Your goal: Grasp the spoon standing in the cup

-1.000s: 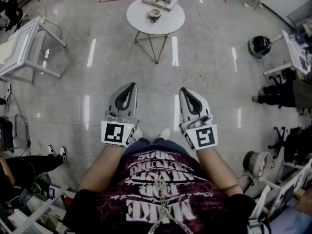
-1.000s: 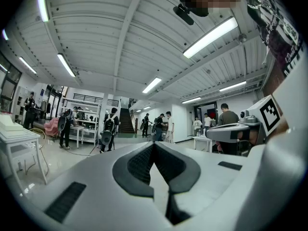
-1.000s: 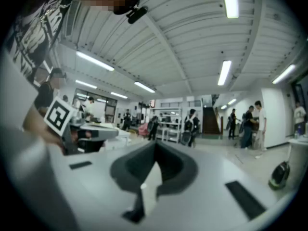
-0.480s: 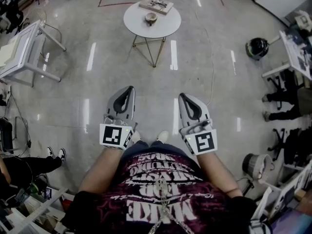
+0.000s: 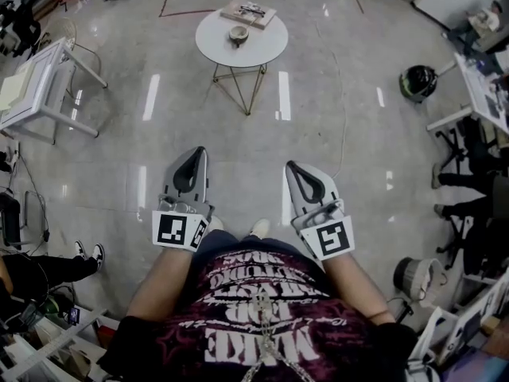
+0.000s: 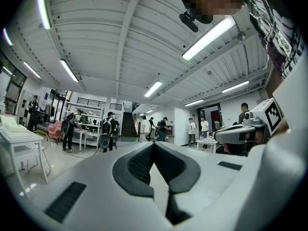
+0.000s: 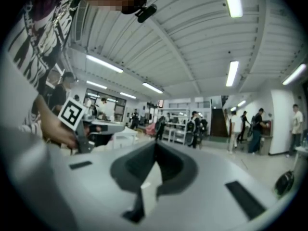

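Standing near the middle of a round white table (image 5: pixel 266 48) at the top of the head view, the cup (image 5: pixel 238 33) looks small and pale with a darker inside (the spoon in it is too small to make out). A flat, book-like thing (image 5: pixel 249 12) lies just behind it on the same table. A stretch of grey floor (image 5: pixel 238 134) lies between the table and the person, so the cup is well apart from both grippers.

The left gripper (image 5: pixel 196 153) and the right gripper (image 5: pixel 291 165) are held side by side in front of the body. Each has its jaws together with nothing between them.

Against a second ago, the table sits lower and further left in the head view. Both grippers sit lower too, and their jaws were together then as now.

Only the head view shows the cup and table. The left gripper view looks over its closed jaws at strip lights (image 6: pixel 214 36) and standing people (image 6: pixel 109 129), with the right gripper at its right edge. The right gripper view shows a similar hall, with the left gripper at its left.
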### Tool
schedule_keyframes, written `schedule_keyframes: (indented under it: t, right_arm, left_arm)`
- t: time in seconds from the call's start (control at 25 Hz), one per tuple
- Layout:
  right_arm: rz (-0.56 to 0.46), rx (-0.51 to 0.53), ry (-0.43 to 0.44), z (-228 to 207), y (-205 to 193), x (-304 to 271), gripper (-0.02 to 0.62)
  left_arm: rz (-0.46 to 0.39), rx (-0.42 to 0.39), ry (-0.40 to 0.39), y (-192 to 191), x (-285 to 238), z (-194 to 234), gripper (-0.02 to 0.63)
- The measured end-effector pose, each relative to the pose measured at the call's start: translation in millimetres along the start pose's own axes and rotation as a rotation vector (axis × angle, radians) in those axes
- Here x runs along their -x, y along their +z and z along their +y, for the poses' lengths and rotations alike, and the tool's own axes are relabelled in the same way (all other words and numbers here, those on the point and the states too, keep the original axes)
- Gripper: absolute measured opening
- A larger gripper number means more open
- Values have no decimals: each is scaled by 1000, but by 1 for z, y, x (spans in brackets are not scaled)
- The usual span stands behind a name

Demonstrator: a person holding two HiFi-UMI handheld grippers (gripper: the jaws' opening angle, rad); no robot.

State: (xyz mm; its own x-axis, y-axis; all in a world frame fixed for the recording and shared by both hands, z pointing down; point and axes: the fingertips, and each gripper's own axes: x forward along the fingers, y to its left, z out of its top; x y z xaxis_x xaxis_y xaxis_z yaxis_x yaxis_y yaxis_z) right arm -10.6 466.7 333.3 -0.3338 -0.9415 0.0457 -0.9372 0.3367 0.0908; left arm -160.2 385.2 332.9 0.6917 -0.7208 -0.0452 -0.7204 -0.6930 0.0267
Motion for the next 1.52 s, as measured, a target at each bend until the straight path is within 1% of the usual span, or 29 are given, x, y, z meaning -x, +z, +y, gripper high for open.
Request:
schedule_keyframes:
  t: [0.12,0.32,0.48,0.56,0.68,0.84,0.92,1.12,1.32,1.52]
  right_arm:
    - [0,-8,-2,-12,-4,10,26]
    - [-14,-31,-8,-26,-10,15,26]
    - [-8,-57,-9,-31,-12,14,26]
    - [-1,-57,-6,-32,-14,13,26]
    - [8,-59,-5,-31,-19,6,26]
    - [14,-70,-21,-38,-20,-11,26]
    - [12,-71,-32,-41,-18,-22,26]
    - [28,-69,-31,-42,-19,-48,26]
    - [34,-69,-26,-46,-18,-76,26]
    - [88,-85,-40,-46,-26,-103,26]
  left_arm:
    - [7,10,18,-3,-2,-12,25]
    - [19,-4,-9,-8,-9,-35,25]
    - [32,-5,-12,-8,-10,-36,25]
    - [29,-21,-5,-7,-11,-31,25]
    - [20,-17,8,-4,-13,-17,25]
    - [16,-7,-9,-6,-22,-7,25]
    - [30,-1,-10,-11,-31,2,25]
    - [44,-13,-22,-14,-55,19,25]
    - [59,16,-47,-25,-75,35,25]
    - [75,36,-67,-36,-91,57,25]
